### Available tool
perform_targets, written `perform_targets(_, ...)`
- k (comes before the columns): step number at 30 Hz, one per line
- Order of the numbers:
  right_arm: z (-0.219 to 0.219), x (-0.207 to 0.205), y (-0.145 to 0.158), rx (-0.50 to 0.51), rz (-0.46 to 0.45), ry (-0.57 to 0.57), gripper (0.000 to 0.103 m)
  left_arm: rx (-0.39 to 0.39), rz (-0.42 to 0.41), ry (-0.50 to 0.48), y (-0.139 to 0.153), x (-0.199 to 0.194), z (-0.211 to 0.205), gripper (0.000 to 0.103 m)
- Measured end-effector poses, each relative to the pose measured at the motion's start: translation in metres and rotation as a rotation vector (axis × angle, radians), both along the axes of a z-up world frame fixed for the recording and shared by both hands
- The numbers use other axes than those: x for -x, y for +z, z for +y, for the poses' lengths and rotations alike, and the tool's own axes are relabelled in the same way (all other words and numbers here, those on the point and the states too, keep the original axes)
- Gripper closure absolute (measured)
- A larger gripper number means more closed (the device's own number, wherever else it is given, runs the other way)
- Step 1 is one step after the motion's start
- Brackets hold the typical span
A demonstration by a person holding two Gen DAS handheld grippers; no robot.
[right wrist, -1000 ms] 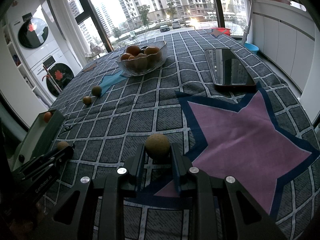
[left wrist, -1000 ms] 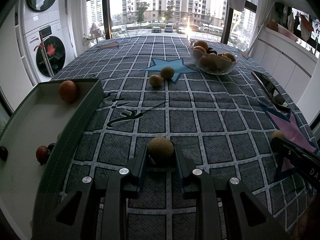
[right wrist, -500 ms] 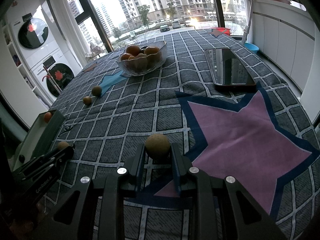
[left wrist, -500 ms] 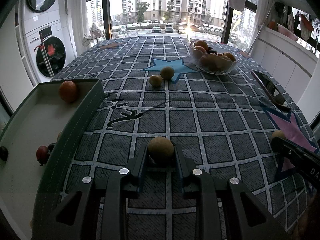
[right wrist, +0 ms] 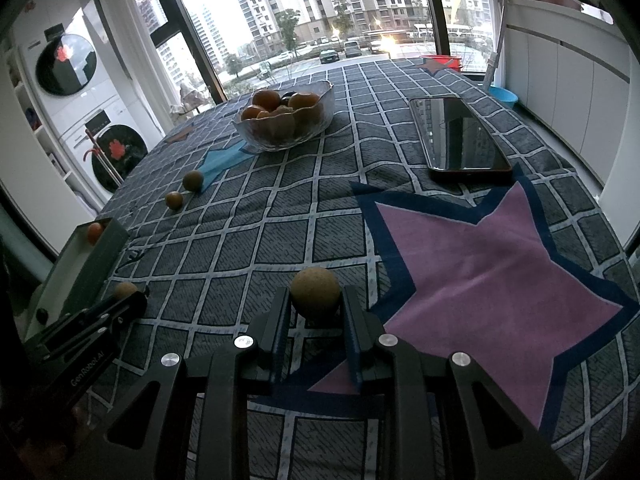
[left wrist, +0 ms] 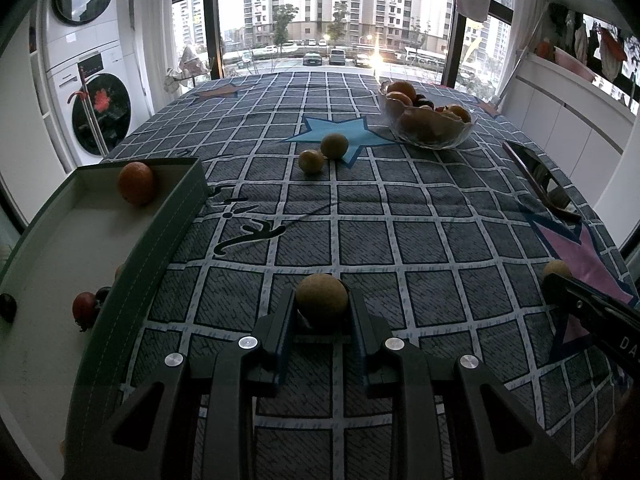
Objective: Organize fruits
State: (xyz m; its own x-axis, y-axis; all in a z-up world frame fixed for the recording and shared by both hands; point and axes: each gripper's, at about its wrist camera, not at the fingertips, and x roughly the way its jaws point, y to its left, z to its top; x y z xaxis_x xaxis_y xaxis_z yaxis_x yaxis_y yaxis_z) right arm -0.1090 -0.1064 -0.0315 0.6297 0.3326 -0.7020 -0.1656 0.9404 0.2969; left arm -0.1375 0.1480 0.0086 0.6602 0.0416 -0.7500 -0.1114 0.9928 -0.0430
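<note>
My left gripper [left wrist: 322, 304] is shut on a round brown fruit [left wrist: 321, 299], just right of the green-walled tray [left wrist: 160, 240]. The tray holds an orange [left wrist: 136, 183] and small dark red fruits [left wrist: 85, 308]. My right gripper [right wrist: 315, 300] is shut on a second brown fruit [right wrist: 315, 293] at the left tip of the purple star [right wrist: 500, 272]. Two more brown fruits [left wrist: 334, 146] [left wrist: 311, 161] lie on the cloth by the blue star. A glass bowl [left wrist: 430, 120] of oranges and dark fruits stands at the far right.
A black phone [right wrist: 458, 134] lies on the cloth right of the bowl. Washing machines [left wrist: 96, 108] stand left of the table, white cabinets [right wrist: 580, 92] to the right. The right gripper shows at the right edge of the left wrist view [left wrist: 556, 274].
</note>
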Motion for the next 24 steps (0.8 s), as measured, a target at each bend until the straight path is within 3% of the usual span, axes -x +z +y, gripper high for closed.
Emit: perform_targets(24, 0.0006, 0.0004, -0.0001, 0.0, 0.0, 0.0, 0.074, -0.001, 0.0, -0.001, -0.0001, 0.0, -0.0002, 0.076)
